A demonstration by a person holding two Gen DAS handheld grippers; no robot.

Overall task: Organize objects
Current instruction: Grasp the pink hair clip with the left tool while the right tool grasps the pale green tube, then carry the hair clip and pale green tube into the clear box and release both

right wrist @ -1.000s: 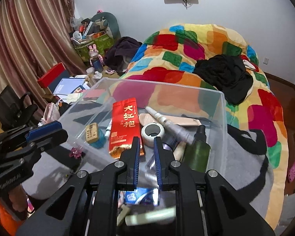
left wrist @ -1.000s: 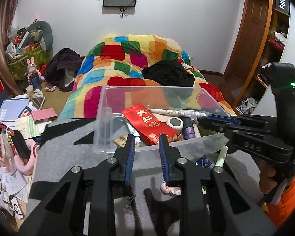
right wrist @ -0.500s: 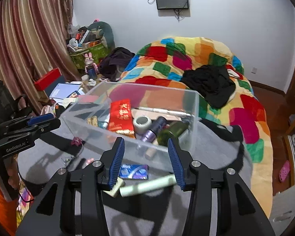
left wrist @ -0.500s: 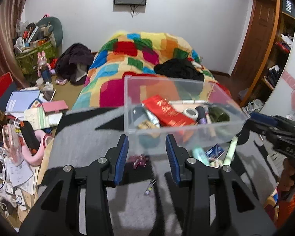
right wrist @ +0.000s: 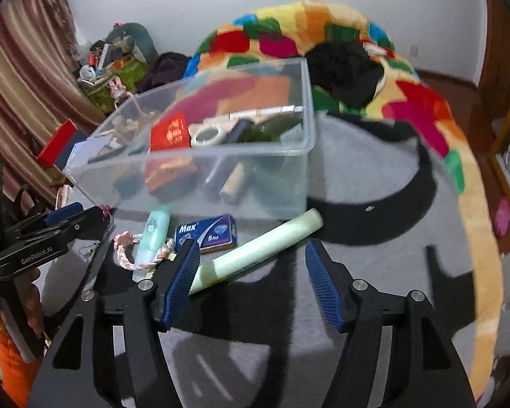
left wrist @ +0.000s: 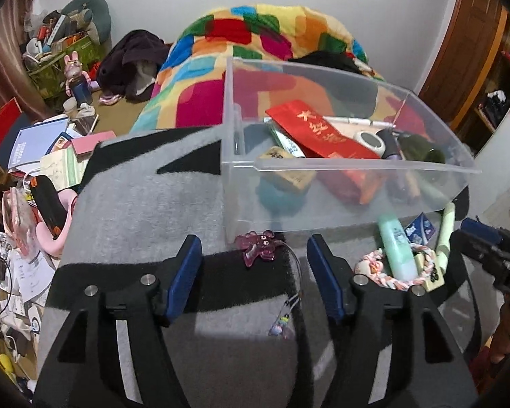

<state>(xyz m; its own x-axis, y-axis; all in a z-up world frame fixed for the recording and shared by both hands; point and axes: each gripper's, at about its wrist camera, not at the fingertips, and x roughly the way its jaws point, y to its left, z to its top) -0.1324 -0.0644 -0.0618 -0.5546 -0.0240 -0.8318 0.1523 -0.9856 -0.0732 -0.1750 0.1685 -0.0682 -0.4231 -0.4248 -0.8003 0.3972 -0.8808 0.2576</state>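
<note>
Both grippers are spreading over the loose items in front of the clear bin, each lining up on a pick.

Left wrist view: the left gripper (left wrist: 255, 272) has its jaws opening and nothing pinched; the purple charm (left wrist: 260, 246) lies between the tips, just beside the clear bin (left wrist: 357, 166), which already holds a red packet (left wrist: 319, 132) and tape roll (left wrist: 369, 139). Right wrist view: the right gripper (right wrist: 251, 272) is likewise opening and empty, with the pale green tube (right wrist: 261, 248) lying partly between its jaws, the blue box (right wrist: 205, 233) and mint bottle (right wrist: 153, 238) just beyond. Next, each likely needs to settle lower and close squarely on its item.
</note>
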